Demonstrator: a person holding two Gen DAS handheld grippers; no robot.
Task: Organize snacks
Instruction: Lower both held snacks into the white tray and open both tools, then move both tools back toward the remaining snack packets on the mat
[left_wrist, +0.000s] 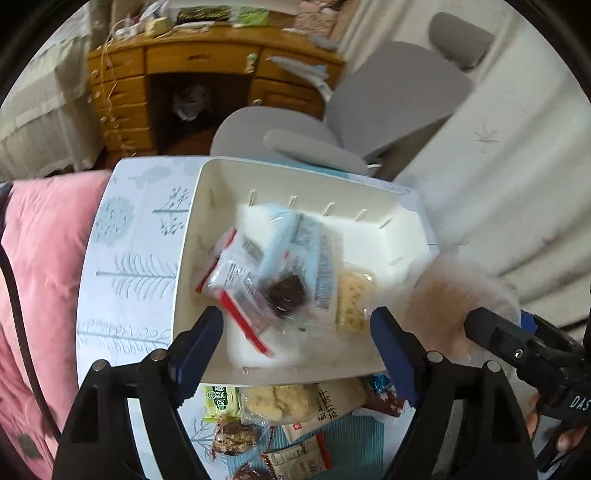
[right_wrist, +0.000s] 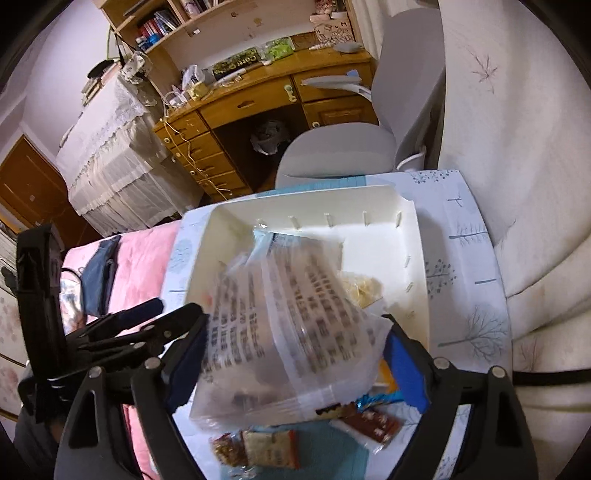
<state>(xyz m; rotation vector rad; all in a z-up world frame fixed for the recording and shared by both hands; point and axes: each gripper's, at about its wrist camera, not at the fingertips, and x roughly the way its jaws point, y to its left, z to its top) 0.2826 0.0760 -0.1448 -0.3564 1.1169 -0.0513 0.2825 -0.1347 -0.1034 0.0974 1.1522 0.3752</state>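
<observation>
Over the near edge of the white box on the patterned surface, the left claw gapes empty. Beside it, the right claw stands wide around a blurred clear packet (pad contact unclear). Loose snacks lie along the surface's near edge.

Both wrist views look steeply down, close above the shared white bin.
</observation>
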